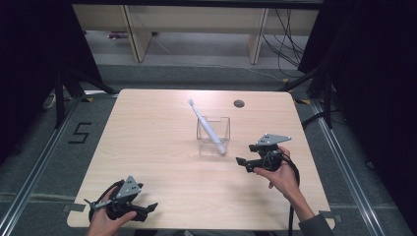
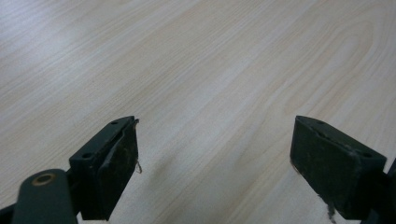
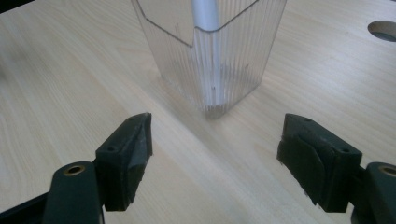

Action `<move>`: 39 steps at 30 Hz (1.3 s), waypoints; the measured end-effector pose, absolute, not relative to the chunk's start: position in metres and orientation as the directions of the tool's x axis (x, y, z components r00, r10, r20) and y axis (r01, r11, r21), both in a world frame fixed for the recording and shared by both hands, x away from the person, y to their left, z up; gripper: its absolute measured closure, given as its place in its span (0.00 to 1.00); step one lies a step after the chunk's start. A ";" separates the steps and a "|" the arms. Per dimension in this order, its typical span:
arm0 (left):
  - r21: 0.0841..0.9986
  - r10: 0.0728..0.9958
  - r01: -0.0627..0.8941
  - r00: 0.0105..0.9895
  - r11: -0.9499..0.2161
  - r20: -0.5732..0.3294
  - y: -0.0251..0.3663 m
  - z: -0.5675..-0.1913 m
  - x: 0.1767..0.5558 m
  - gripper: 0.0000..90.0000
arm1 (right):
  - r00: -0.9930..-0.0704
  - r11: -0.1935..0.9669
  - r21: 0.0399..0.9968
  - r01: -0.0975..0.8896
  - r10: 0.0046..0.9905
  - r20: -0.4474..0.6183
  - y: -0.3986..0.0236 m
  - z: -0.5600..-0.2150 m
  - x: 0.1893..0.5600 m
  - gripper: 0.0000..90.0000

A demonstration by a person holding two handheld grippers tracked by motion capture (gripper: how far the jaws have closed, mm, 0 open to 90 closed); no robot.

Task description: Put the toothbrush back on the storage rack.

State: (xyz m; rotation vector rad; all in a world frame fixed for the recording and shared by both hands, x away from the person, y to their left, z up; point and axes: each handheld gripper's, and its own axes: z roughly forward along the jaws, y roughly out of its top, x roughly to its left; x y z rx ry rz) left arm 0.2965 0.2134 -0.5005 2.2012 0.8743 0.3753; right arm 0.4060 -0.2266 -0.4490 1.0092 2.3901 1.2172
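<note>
- A clear ribbed container [image 1: 213, 135] is seen standing upright on the wooden counter [image 1: 157, 147], somewhat right of the middle.
- A white toothbrush [image 1: 206, 126] is propped inside the container, tilted; its head is raised up and to the left over the rim, its handle end is lodged at the near right corner of the base.
- In the right gripper view the container [image 3: 210, 51] is met just ahead of the jaws, and the pale handle of the toothbrush [image 3: 205, 14] is made out through the ribbed wall.
- The right tool [image 1: 242, 162] is held in a hand [image 1: 282, 178] just beside the container, on its right and slightly nearer the person, jaws pointed left toward it.
- The right tool is noted as released: jaws spread wide, nothing between them but bare counter, and no contact with the container.
- The left tool [image 1: 153, 207] is held in the other hand [image 1: 105, 221] at the near left edge of the counter, well apart from the container.
- The left tool is likewise released: in the left gripper view the jaws are parted wide over plain wood grain [image 2: 210, 93], with nothing gripped.
- A small round hole [image 1: 239, 103] is noted in the counter behind the container, toward the far edge.
- A floor marking shaped like a 5 [image 1: 81, 132] is noted left of the counter.
</note>
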 end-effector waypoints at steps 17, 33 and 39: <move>0.706 0.677 0.467 0.736 -0.532 0.023 0.215 -0.500 0.297 0.17 | -0.713 0.398 0.760 0.514 0.691 0.120 -0.231 -0.467 0.384 0.27; 0.706 0.678 0.468 0.735 -0.531 0.023 0.215 -0.500 0.297 0.17 | -0.716 0.412 0.768 0.491 0.692 0.086 -0.242 -0.477 0.363 0.23; 0.707 0.679 0.469 0.734 -0.530 0.022 0.215 -0.500 0.297 0.17 | -0.715 0.414 0.756 0.506 0.691 0.101 -0.243 -0.477 0.355 0.23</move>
